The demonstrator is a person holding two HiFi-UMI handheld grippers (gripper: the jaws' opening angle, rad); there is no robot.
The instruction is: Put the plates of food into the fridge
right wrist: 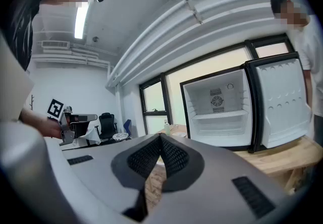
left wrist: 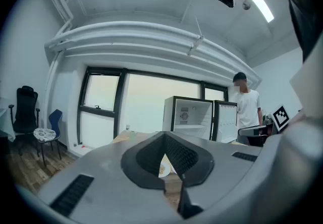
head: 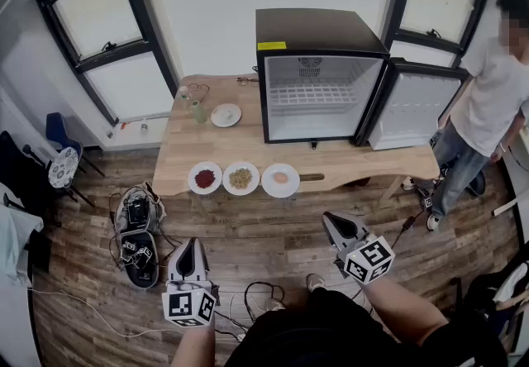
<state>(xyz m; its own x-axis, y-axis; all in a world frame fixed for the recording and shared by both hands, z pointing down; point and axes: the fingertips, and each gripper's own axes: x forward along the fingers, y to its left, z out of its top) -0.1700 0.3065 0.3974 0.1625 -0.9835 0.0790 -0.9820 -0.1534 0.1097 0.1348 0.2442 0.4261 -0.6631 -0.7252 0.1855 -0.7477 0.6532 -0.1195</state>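
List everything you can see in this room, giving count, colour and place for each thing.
small black fridge with white inside: one, black, on the table's far side, door open
light wooden table: one, pale wood, room centre
white plate of red food: one, table's near edge, left of row
white plate of tan food: one, middle of row
white plate with an orange-pink item: one, right of row
fourth white plate: one, farther back, left
greenish bottle: one, beside that plate
standing person in white shirt: one, right of fridge door
blue chair: one, by left window
left tool: one, grey, shut, empty
right tool: one, grey, shut, empty
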